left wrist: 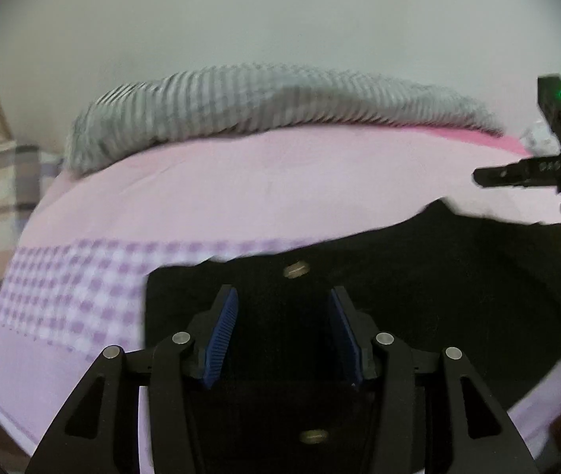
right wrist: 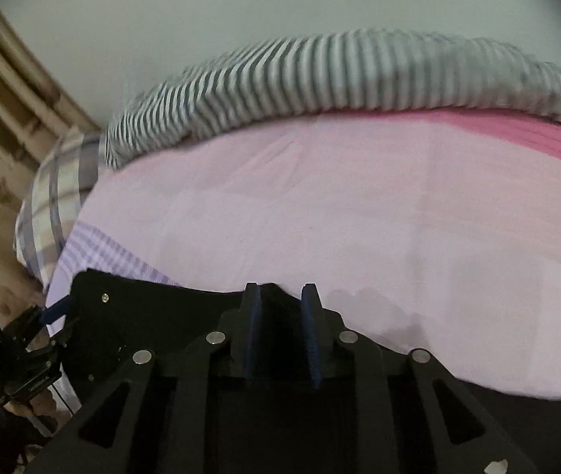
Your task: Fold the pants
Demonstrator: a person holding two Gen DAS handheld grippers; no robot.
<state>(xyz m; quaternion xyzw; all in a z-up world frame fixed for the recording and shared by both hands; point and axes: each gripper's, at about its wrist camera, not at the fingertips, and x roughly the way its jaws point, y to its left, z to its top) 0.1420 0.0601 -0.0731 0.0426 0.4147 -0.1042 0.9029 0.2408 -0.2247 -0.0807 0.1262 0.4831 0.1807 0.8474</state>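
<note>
Pants [left wrist: 418,288], black, lie on the pink bed [left wrist: 240,181] at six o'clock. Left gripper [left wrist: 283,335] and right gripper [right wrist: 280,331] hover, jaws apart; next, probably grasp the edge and fold.

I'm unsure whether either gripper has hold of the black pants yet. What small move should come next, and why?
Probably close the left gripper on the black pants. Its blue pads stand apart over the dark cloth near the button, so nothing is pinched there yet. The right gripper sits at the pants' far edge on the pink sheet, pads also apart; both need a hold before lifting.
</note>
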